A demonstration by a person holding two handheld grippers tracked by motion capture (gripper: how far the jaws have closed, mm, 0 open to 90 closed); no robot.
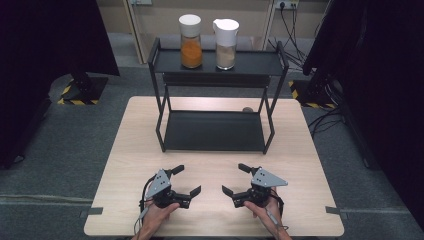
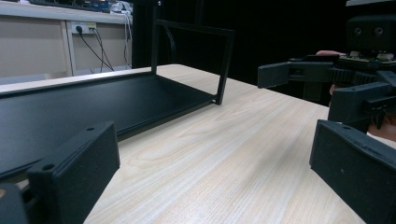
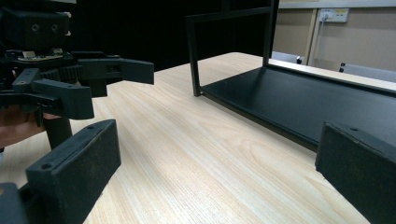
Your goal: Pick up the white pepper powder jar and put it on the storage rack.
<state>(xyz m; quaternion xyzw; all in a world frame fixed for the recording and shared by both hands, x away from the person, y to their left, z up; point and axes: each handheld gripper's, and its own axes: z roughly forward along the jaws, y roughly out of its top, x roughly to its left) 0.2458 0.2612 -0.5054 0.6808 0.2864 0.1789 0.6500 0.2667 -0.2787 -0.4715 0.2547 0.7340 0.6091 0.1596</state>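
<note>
1. My left gripper (image 1: 186, 180) and right gripper (image 1: 234, 179) gape wide, empty, on the near table (image 1: 130, 150).
2. Two jars stand far on the rack (image 1: 270, 64) top: orange jar (image 1: 191, 41) left, beige jar (image 1: 225, 44) right.
3. Labels, if any, seem unreadable.

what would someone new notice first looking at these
Likely the black two-tier metal rack at the far middle of the pale wooden table, its top shelf carrying a white-lidded jar of orange powder beside a white-lidded jug of beige powder. Next, at the near edge, the open black left gripper and open black right gripper face each other, both empty.
</note>
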